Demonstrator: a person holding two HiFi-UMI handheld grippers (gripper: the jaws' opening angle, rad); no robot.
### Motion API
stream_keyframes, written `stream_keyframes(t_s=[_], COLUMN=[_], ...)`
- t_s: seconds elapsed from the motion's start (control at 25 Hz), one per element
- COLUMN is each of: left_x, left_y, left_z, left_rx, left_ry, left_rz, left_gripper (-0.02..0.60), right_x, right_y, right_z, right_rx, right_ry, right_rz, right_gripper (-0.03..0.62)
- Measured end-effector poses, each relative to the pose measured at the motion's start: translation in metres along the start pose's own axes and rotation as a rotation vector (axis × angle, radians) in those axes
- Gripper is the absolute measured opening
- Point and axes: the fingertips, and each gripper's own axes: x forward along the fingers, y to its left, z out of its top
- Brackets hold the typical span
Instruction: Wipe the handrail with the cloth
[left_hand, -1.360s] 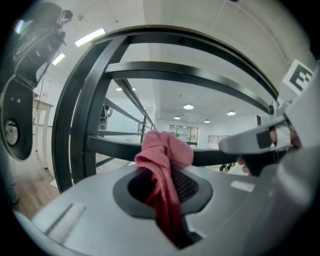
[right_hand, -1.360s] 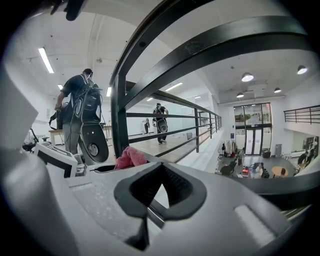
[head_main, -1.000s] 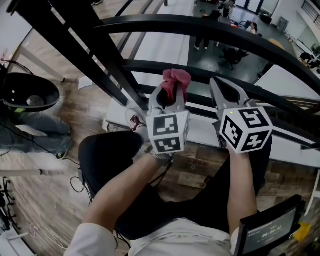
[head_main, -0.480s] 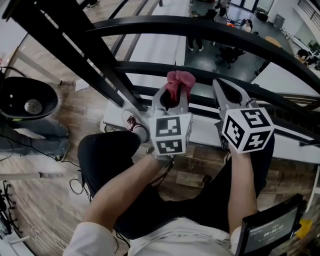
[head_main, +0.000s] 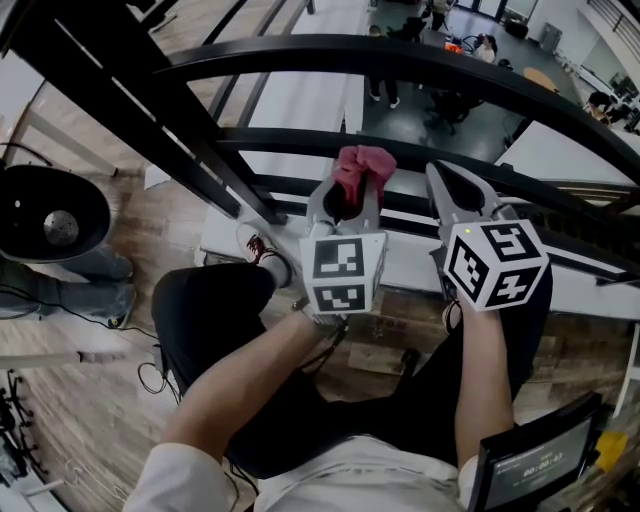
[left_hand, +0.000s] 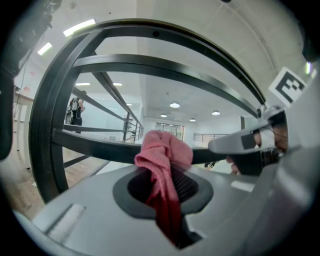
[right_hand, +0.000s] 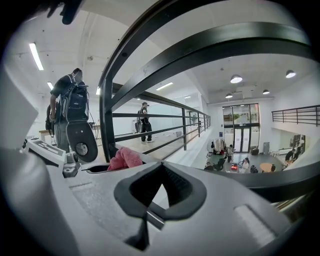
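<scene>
left hand-held gripper (head_main: 345, 198) clenched on a pink cloth (head_main: 362, 166): fabric pinched between the jaws, a bunched wad standing out past the tips. the wad sits at the middle bar of the black handrail (head_main: 290, 140), overlapping it in the head view; whether it presses on the bar cannot be told. right hand-held gripper (head_main: 458, 188) just beside the left one, on its right, jaws drawn together with nothing between them, tips near the same bar. both marker cubes face the head camera. wooden floor (head_main: 80, 400) below the person's arms.
</scene>
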Motion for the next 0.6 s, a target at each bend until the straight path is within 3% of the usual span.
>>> stream_keyframes(t_s=[0.6], left_x=[0.009], left_y=[-0.045], left_z=[-0.001], left_rx=[0.04], left_ry=[0.006], left_rz=[-0.102], left_gripper=[0.044], right_x=[-0.025], right_y=[-0.032], right_z=[0.001], right_rx=[0.016], right_ry=[-0.018], right_rz=[-0.069], right_gripper=[0.002])
